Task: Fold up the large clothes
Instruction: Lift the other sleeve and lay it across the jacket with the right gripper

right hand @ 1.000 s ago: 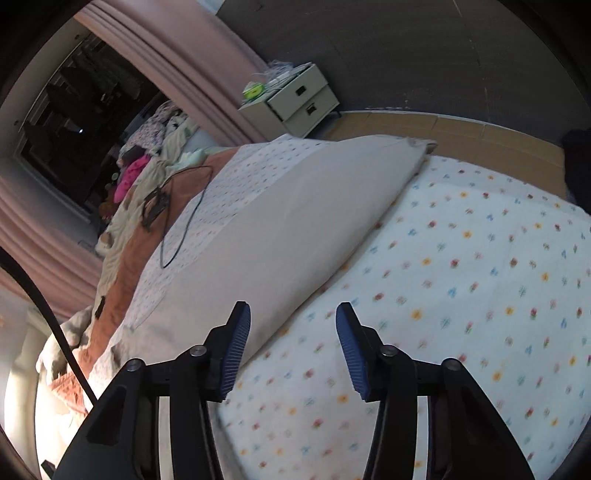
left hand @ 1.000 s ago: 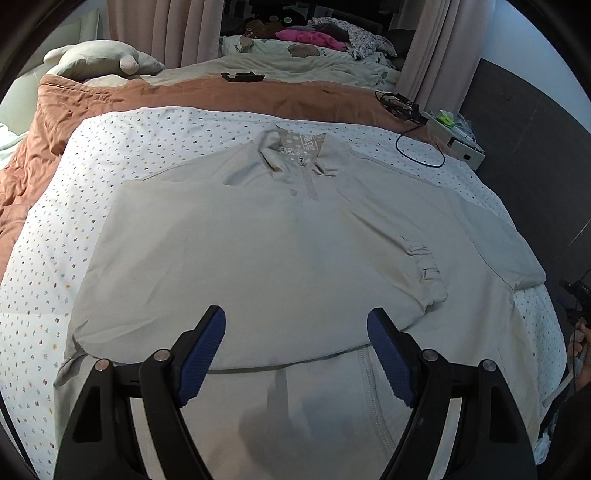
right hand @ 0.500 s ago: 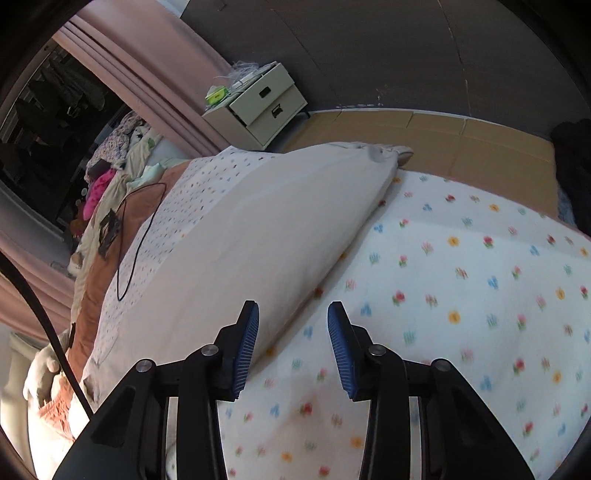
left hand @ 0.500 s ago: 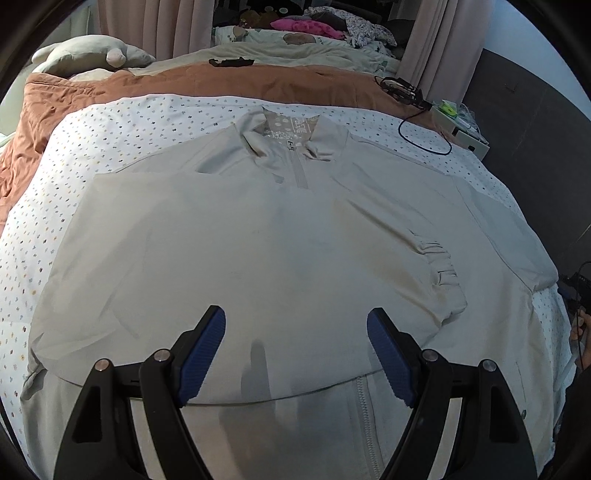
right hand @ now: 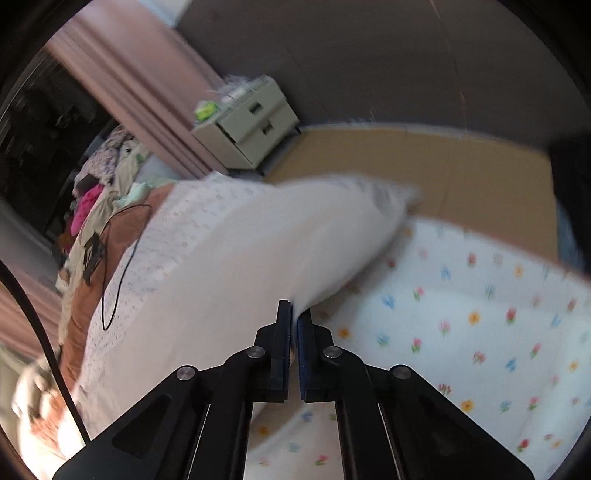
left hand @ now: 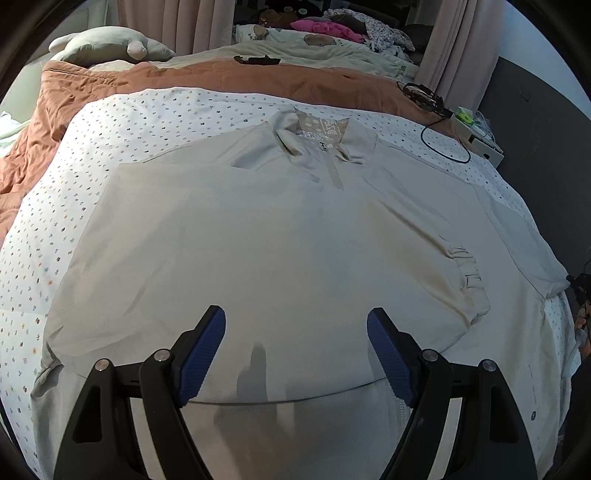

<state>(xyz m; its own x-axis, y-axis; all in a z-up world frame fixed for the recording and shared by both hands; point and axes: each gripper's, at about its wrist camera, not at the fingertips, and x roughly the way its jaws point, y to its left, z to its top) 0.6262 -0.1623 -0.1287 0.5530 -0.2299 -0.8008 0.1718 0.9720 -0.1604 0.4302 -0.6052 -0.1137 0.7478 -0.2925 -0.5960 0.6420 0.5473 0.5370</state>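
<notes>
jacket (left hand: 280,236) under spread left tool (left hand: 295,328) | right tool (right hand: 294,314) pinching jacket edge

Right wrist view was smeared by motion blur: the edge of the beige garment (right hand: 229,266) and the floral sheet (right hand: 480,332) print were left soft. What was pinched between the pads of the right gripper (right hand: 294,314) was not resolved clearly. In the left wrist view, the garment hem was cut off by the frame bottom. Items on the far bed (left hand: 325,29) were too small to identify.
</notes>
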